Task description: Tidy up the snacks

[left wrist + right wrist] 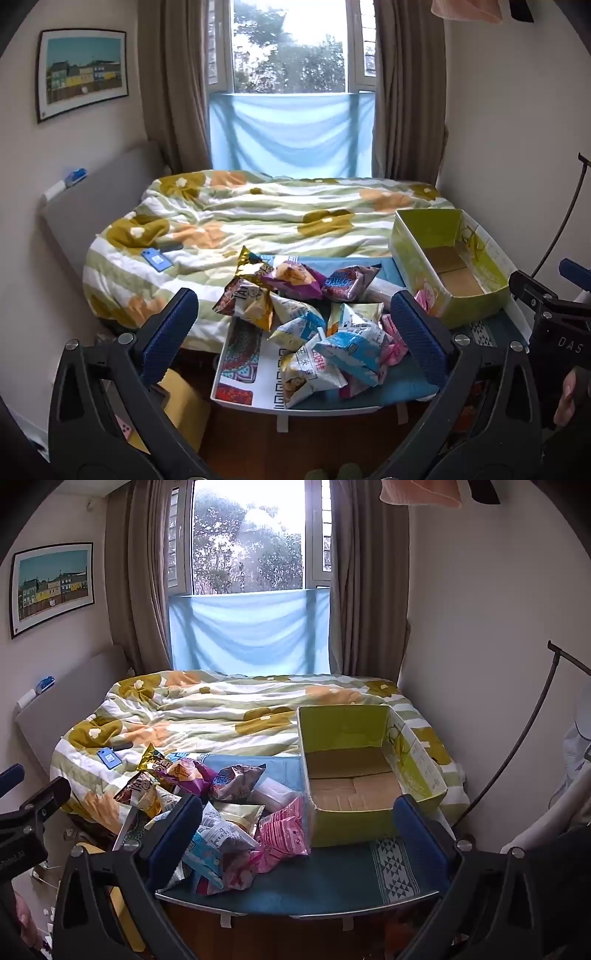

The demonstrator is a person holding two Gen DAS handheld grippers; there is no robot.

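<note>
A pile of snack bags [303,314] lies on a small table [251,400] at the foot of the bed; it also shows in the right wrist view [221,812]. An empty green cardboard box [448,264] stands on the table's right side, open at the top, and fills the middle of the right wrist view [365,771]. My left gripper [295,332] is open, held back from the pile with nothing between its fingers. My right gripper [295,834] is open and empty, in front of the box and a pink bag [284,830].
A bed with a flowered quilt [258,214] lies behind the table, with a blue phone [158,259] on it. A curtained window [291,48] is at the back. A wall is close on the right, with a black stand [524,738] beside it.
</note>
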